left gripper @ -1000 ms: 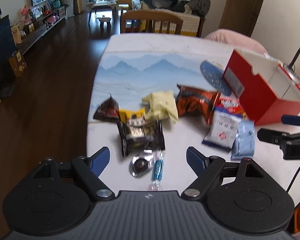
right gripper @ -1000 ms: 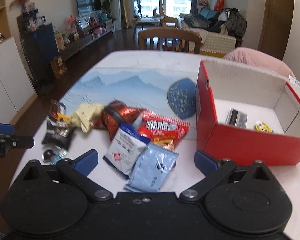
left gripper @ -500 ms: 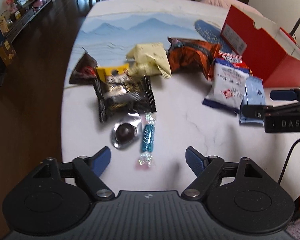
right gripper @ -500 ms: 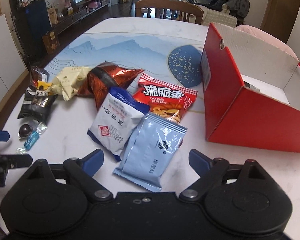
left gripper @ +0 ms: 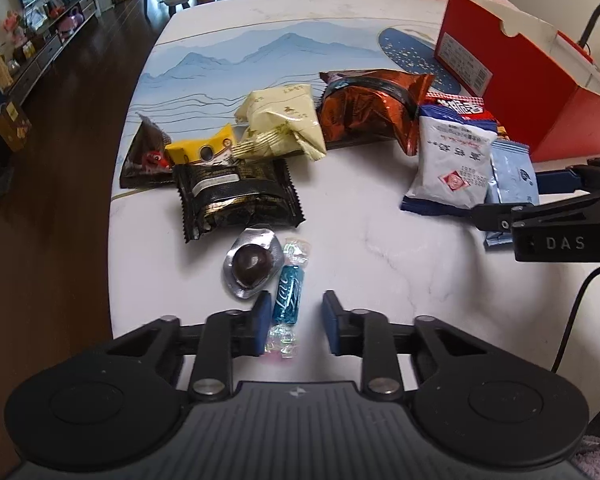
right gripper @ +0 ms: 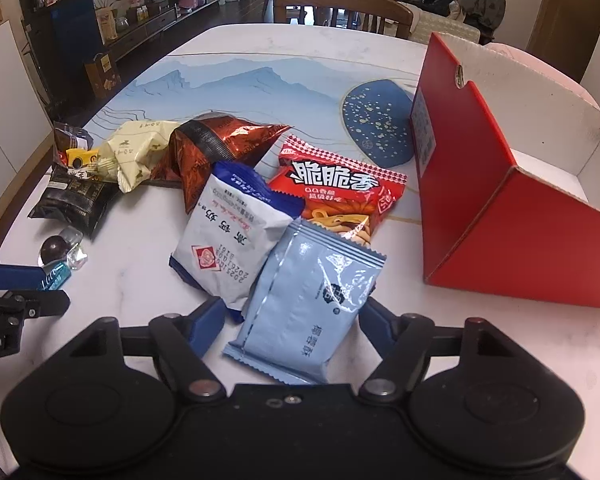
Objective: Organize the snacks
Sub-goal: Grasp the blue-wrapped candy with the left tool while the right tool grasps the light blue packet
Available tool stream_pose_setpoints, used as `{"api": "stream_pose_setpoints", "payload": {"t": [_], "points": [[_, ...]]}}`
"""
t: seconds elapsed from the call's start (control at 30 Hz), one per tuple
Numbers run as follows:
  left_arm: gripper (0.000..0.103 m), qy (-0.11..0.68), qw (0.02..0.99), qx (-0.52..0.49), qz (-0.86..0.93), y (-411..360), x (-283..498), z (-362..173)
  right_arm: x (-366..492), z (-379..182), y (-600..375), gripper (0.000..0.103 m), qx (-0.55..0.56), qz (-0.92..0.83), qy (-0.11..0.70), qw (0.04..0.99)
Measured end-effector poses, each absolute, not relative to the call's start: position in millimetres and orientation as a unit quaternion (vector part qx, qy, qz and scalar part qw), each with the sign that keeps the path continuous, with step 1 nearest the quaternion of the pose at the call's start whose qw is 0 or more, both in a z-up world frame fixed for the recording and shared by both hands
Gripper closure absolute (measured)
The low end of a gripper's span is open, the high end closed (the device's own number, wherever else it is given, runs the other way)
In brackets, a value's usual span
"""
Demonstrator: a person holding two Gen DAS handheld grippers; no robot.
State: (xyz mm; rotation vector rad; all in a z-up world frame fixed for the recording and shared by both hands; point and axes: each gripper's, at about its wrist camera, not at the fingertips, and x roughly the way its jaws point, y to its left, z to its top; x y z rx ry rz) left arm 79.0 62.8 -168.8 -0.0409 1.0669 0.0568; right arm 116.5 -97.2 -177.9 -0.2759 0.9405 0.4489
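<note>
Snacks (right gripper: 236, 236) lie loose on the bench (left gripper: 380, 240); box (right gripper: 520, 240) contents hidden. Left hand-held gripper (left gripper: 296, 322) closing around candy (left gripper: 287, 300); right hand-held gripper (right gripper: 292, 320) closing around blue packet (right gripper: 312, 308).

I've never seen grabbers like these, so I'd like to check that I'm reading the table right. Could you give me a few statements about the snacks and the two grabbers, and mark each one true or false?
1. The blue candy lies between the fingers of the left gripper. True; its jaws are closing.
2. The light blue packet lies inside the red box. False: it lies on the table, between the right gripper's closing jaws.
3. The foil-wrapped chocolate ball sits beside the blue candy. True.
4. The black packet lies on top of the red noodle packet. False: they lie apart.
</note>
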Motion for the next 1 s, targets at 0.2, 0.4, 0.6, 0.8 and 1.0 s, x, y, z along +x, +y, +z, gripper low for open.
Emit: {"api": "stream_pose_setpoints", "payload": {"t": [0.2, 0.4, 0.6, 0.8, 1.0], "points": [[0.09, 0.507, 0.861, -0.022, 0.039, 63.8, 77.1, -168.1, 115.8, -176.0, -104.4, 0.054, -0.114, 0.216, 0.451, 0.858], [0.09, 0.506, 0.86, -0.035, 0.05, 66.6, 75.3, -166.9, 110.0, -173.0, -113.1, 0.059, -0.106, 0.214, 0.444, 0.864], [0.09, 0.505, 0.861, -0.045, 0.05, 64.2, 71.2, -162.4, 104.0, -165.4, -124.8, 0.059, -0.091, 0.21, 0.437, 0.87], [0.09, 0.493, 0.867, -0.053, 0.045, 59.4, 66.6, -149.6, 92.4, -147.1, -137.9, 0.059, -0.087, 0.211, 0.425, 0.876], [0.09, 0.479, 0.875, -0.06, 0.033, 51.9, 64.9, -128.3, 84.2, -117.4, -150.1, 0.059, -0.084, 0.219, 0.407, 0.883]]}}
